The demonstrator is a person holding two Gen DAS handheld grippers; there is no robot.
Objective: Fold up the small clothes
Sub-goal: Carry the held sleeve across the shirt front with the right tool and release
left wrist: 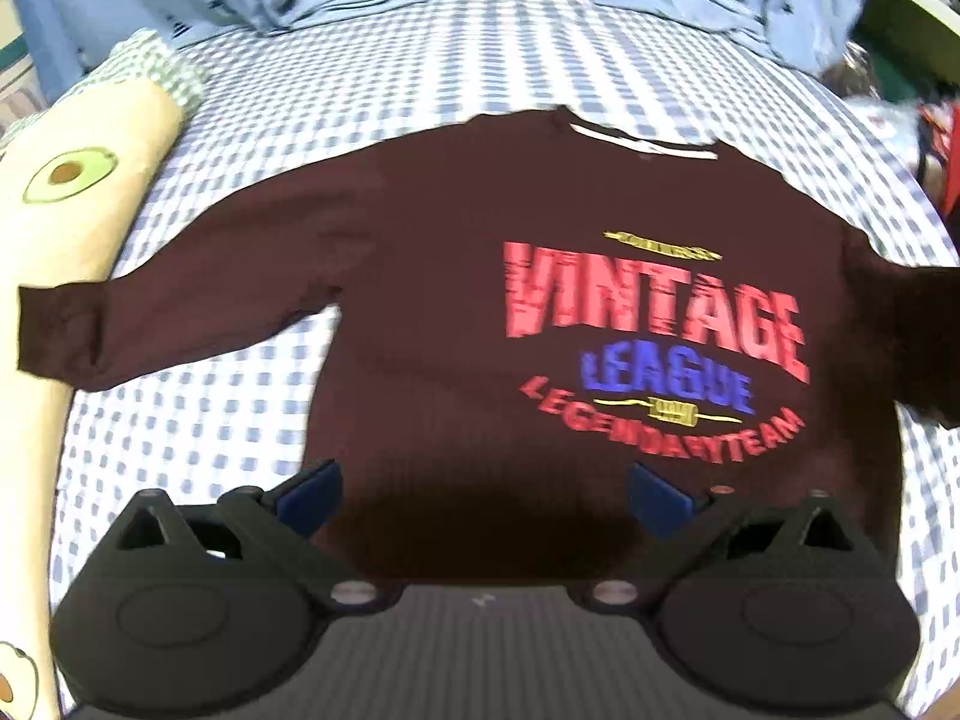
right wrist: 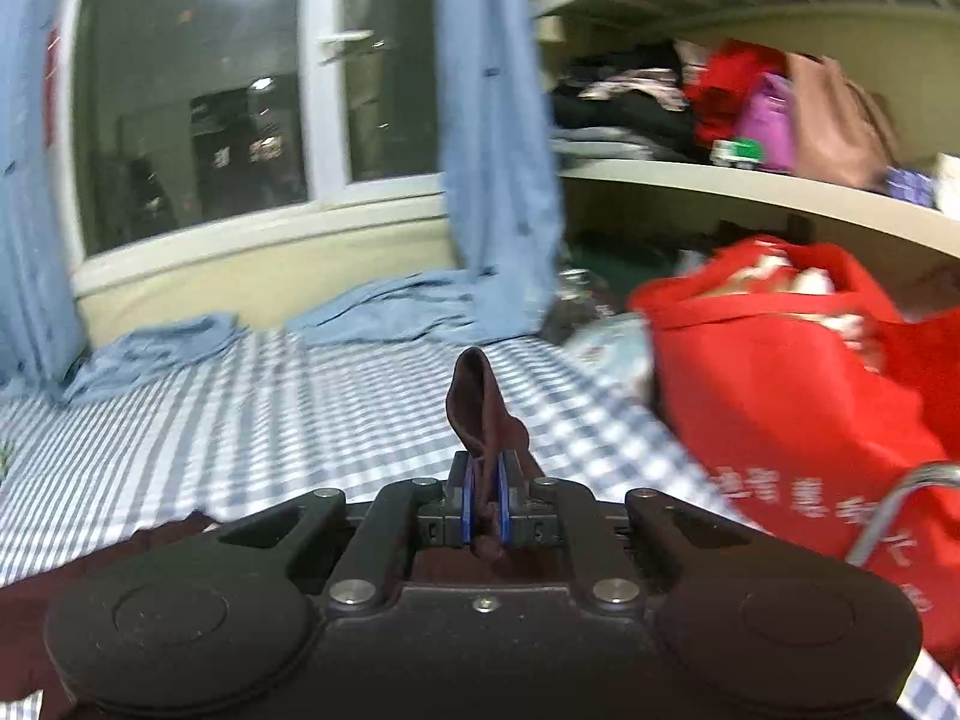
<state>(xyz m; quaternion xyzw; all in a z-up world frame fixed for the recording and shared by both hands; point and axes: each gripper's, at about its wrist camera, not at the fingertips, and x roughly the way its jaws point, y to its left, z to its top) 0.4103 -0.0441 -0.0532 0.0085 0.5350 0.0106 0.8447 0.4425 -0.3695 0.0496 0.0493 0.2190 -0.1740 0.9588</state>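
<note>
A dark maroon long-sleeved sweatshirt with "VINTAGE LEAGUE" print lies spread face up on the blue checked bed sheet. My left gripper is open and hovers over the shirt's bottom hem, blue pads wide apart. My right gripper is shut on a fold of the maroon shirt fabric, which sticks up between its blue pads. More of the shirt shows at the lower left of the right wrist view.
A cream avocado-print pillow lies at the bed's left edge. Blue curtains pool on the sheet by the window. A red bag and cluttered shelves stand to the right.
</note>
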